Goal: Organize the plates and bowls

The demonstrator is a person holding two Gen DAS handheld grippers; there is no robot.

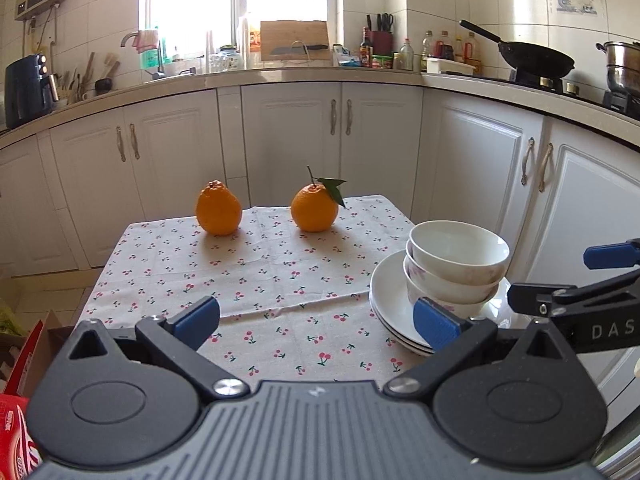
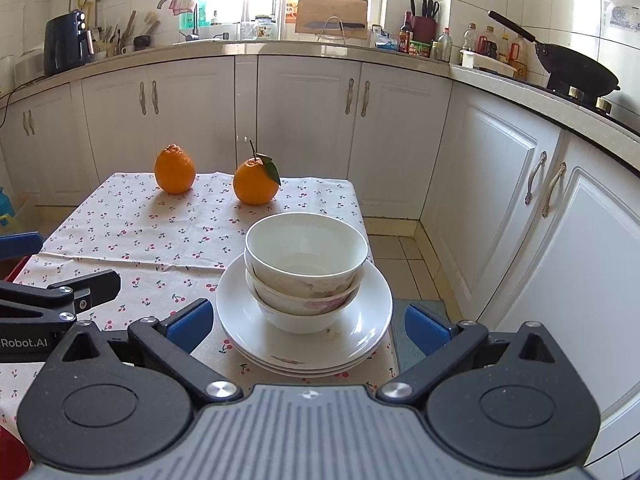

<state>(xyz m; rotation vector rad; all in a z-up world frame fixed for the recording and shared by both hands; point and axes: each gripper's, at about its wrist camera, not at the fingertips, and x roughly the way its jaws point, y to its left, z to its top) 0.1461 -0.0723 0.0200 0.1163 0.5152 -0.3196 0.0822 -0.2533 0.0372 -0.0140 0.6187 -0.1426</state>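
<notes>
- The left gripper is standing spread wide, its blue pads holding nothing; only the cloth is showing between them.
- The right gripper is likewise standing spread wide, with the stack sitting in the gap ahead of it and neither pad touching the dishes.
- The bowls are sitting nested, one inside another, white with faint pink flowers, upright on the plates.
- The plates are lying stacked flat near the table's right-hand corner closest to the cameras, their rim just at the cloth's edge.
- In the left wrist view the stack is lying at about 3 o'clock from the gripper's gap, with the right-side pad overlapping the plates' rim in the picture; whether it is touching cannot be told.
- In the right wrist view the stack is lying at 12 o'clock, straight ahead of the gap.
- Two oranges are resting at the table's far edge, at about 11 and 12 o'clock in the left wrist view; the right one is carrying a stem and a green leaf.
- Each gripper is showing in the other's view: the right one's arm at 3 o'clock, the left one's at 9 o'clock.
- White cabinets are running behind the table, and a black wok is sitting on the stove at about 2 o'clock.
</notes>
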